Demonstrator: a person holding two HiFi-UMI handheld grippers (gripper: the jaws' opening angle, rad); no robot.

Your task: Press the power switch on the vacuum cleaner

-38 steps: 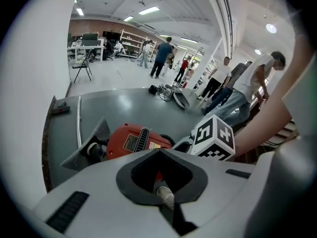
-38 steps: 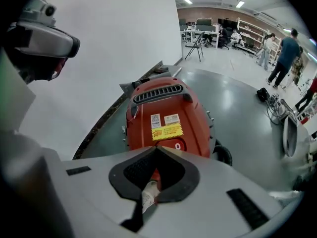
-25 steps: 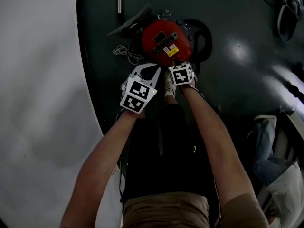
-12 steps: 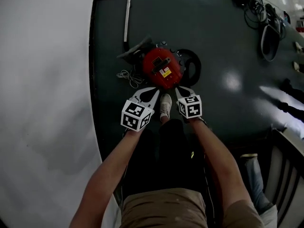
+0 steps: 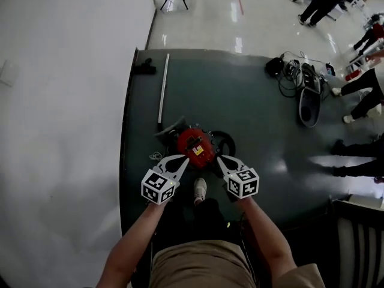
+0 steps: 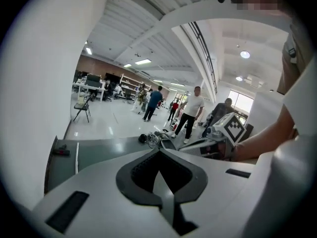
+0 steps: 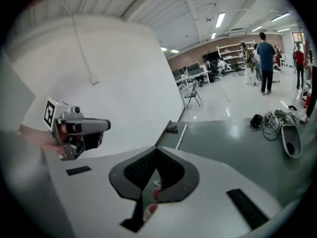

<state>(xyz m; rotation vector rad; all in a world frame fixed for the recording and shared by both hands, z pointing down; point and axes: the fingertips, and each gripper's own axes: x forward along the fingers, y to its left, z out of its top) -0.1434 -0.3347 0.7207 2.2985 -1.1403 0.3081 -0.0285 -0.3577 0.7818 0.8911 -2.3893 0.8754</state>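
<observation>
The red vacuum cleaner (image 5: 194,146) sits on the dark floor mat (image 5: 252,101); its power switch is too small to make out. The left gripper (image 5: 185,159) and right gripper (image 5: 219,159) hover at its seven and five o'clock, fingers (image 5: 174,162) closed on nothing. The right gripper view catches only a red sliver of it.

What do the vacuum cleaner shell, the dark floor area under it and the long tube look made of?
Vacuum cleaner: likely moulded plastic; red rounded shell, slight sheen.
Dark floor area: probably smooth vinyl or a coating; it mirrors the ceiling lights.
Tube: pale, thin, straight; metal or plastic, too small to tell.
</observation>
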